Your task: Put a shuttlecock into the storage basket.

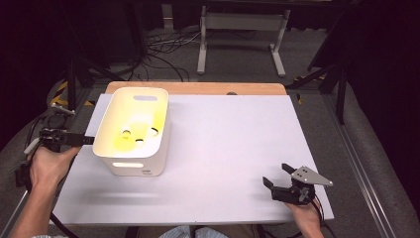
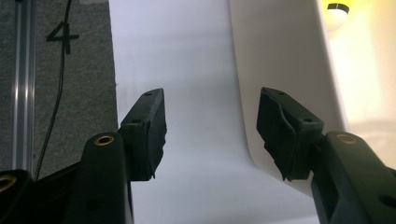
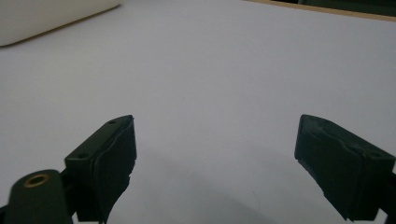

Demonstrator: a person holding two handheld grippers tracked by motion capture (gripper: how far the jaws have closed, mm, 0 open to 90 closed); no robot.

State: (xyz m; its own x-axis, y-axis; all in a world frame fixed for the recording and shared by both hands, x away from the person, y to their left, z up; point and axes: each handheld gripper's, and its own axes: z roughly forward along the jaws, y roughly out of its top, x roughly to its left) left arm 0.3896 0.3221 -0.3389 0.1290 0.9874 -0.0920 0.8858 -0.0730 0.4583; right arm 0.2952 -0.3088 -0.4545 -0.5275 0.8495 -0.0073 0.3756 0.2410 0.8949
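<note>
My right gripper (image 1: 280, 174) idles, jaws apart, on the tabletop (image 1: 228, 148), while my left gripper (image 2: 210, 121), also spread, nears the white bin's (image 1: 133, 130) rim at far left; it looks light, rigid, slick.

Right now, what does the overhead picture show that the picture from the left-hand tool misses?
High view alone: the whole white bin with yellow-lit rings inside, the person's two hands, the right gripper open near the table's front right corner, and desk legs beyond the table.

Left gripper view alone: the left gripper close up, jaws open and holding nothing, one jaw near the bin's outer wall, plus a black "4" on the floor.

Both share: the bin, the white table top, grey floor and cables.
</note>
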